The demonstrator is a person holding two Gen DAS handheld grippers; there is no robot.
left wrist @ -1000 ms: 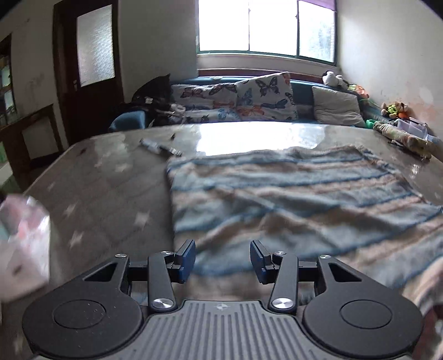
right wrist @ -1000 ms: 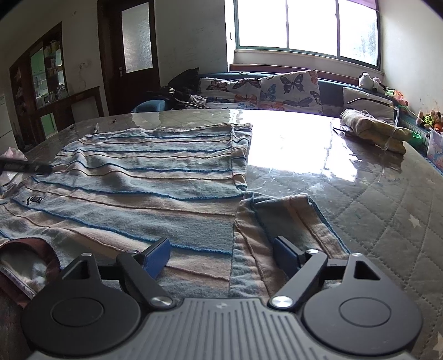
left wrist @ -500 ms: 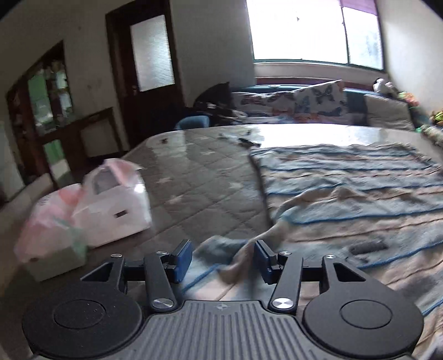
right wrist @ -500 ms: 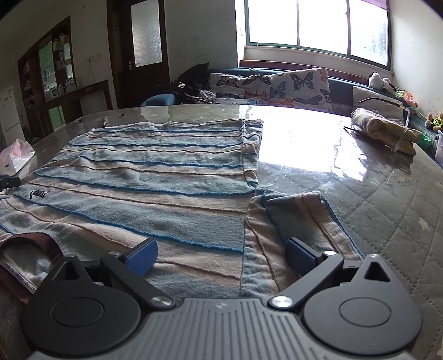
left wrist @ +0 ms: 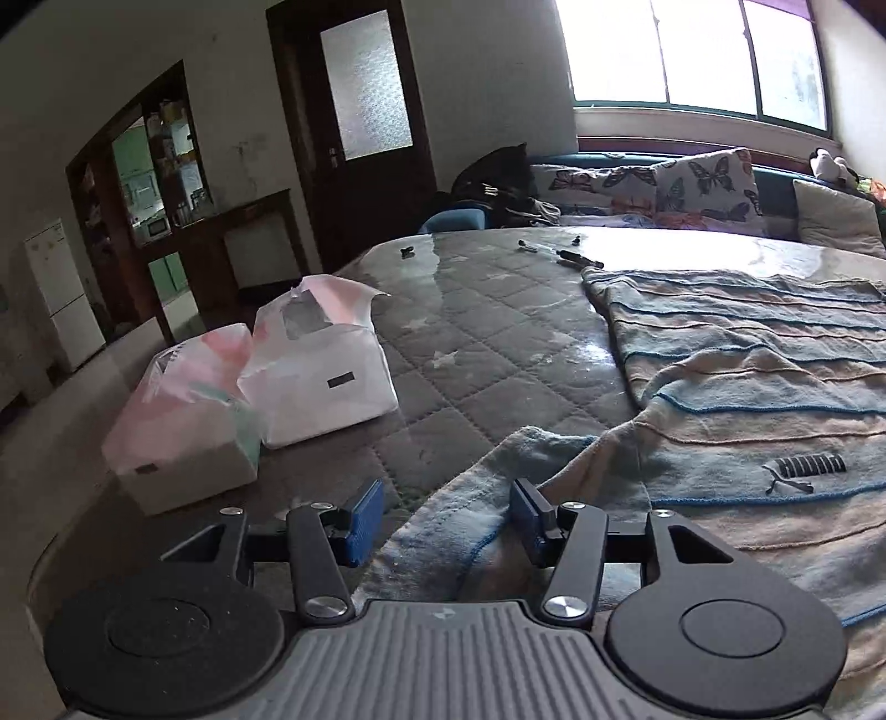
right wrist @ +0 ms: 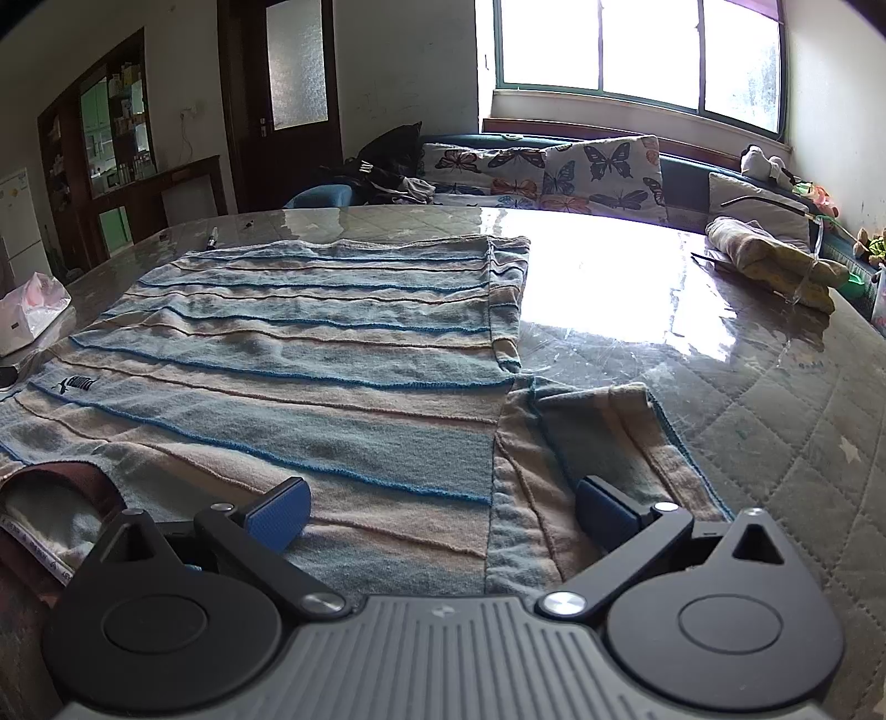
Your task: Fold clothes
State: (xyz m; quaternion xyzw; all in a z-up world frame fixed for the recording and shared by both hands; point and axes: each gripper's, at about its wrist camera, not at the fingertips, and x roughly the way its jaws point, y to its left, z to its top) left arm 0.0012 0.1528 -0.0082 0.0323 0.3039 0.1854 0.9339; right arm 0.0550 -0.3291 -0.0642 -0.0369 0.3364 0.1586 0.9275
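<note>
Now best to take the two short sleeves before anything else — striped shirt [right wrist: 310,354] spread flat, front up, on the table [right wrist: 775,421], collar toward the camera at about 8 o'clock in the right view. Left gripper [left wrist: 440,512] over the left sleeve [left wrist: 498,459], jaws about half open with the sleeve's crumpled edge between them, pads not pressing; better to slide further onto the cloth so both layers sit in the bite, then close. Right gripper [right wrist: 437,507] spread as wide as it goes, holding nothing, poised over the shoulder seam with the right sleeve [right wrist: 598,432] at 1 o'clock; worth shifting toward the sleeve hem before closing. Judged wise to lift low and fold each sleeve inward over the chest, keeping the body flat. Glossy clear cover over quilted grey padding — slippery, so cloth may drag. White bags [left wrist: 310,371] at 10 o'clock in the left view, pens [left wrist: 576,257] at 12, sofa with butterfly cushions [right wrist: 598,171] under the window [right wrist: 637,50] beyond.
</note>
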